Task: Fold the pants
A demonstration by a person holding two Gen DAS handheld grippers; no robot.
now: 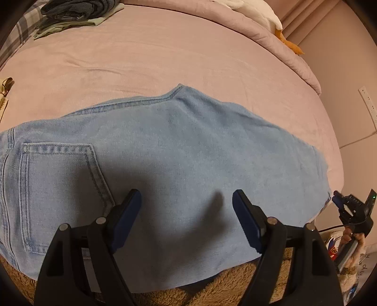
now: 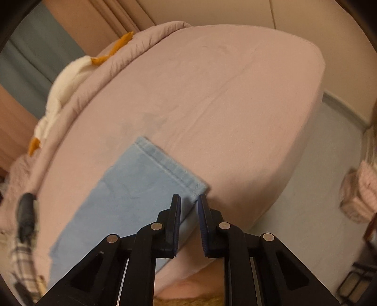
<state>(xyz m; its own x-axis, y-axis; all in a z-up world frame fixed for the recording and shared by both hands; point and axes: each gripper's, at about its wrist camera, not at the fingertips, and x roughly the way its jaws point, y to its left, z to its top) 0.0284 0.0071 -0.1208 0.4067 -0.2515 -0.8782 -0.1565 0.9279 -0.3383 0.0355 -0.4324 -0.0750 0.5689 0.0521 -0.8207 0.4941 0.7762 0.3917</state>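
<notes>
One pair of light blue jeans (image 1: 179,150) spread flat across near part of pink bed (image 1: 165,58), left gripper (image 1: 187,200) spread wide above seat beside back pocket (image 1: 59,188), gripping nothing, right gripper (image 2: 189,200) nearly closed at hem corner (image 2: 198,188), grip unclear, folded clothes (image 1: 75,14) far left

Home bedroom, bed (image 1: 165,54) with pink fitted sheet, rolled pink duvet (image 1: 271,35) along far edge, stacked folded clothes (image 1: 77,14) at far left corner, wall socket strip (image 1: 368,103)
</notes>
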